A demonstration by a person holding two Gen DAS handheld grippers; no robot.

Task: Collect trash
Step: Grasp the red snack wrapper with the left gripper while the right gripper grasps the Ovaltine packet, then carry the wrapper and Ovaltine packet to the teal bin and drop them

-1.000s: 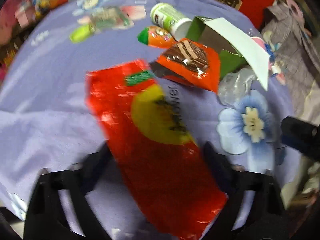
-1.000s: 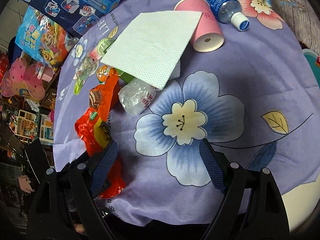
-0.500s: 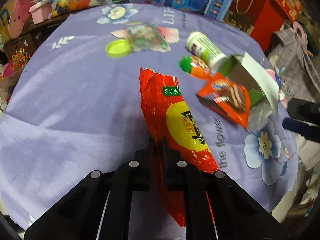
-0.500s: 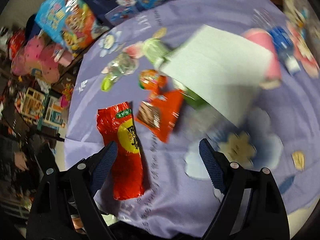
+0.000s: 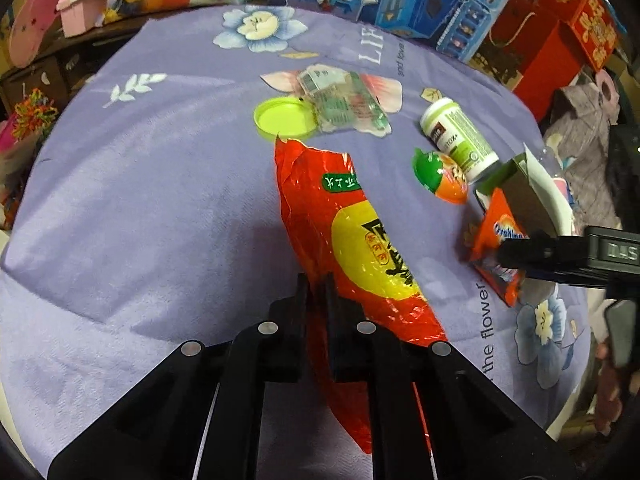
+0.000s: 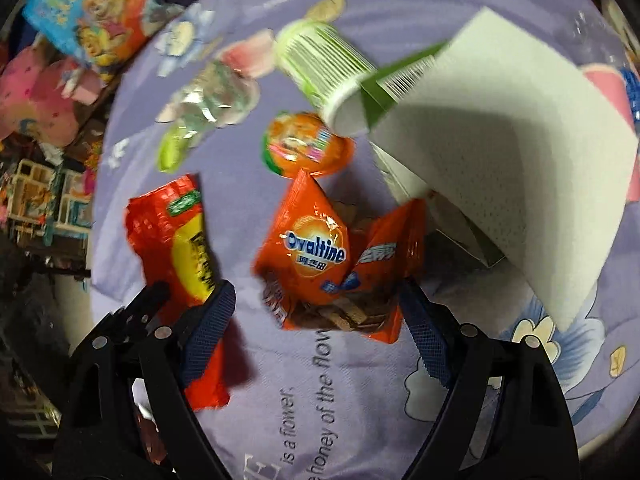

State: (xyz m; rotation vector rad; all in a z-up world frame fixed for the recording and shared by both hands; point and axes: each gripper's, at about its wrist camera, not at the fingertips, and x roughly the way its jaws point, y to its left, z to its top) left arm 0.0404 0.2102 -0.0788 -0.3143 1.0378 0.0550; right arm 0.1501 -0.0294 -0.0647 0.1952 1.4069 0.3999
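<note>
My left gripper (image 5: 316, 292) is clamped, its fingers nearly touching and low over the table. My right gripper (image 6: 316, 332) is spread wide, its blue-padded fingertips (image 6: 212, 320) well apart, angled downward.

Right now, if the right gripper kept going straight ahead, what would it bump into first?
Probably the Ovaltine packet. The right gripper is open and the packet lies right between its fingers, just ahead. Behind it sits the orange egg toy. Depth is hard to judge here, so the height above the cloth is uncertain.
</note>
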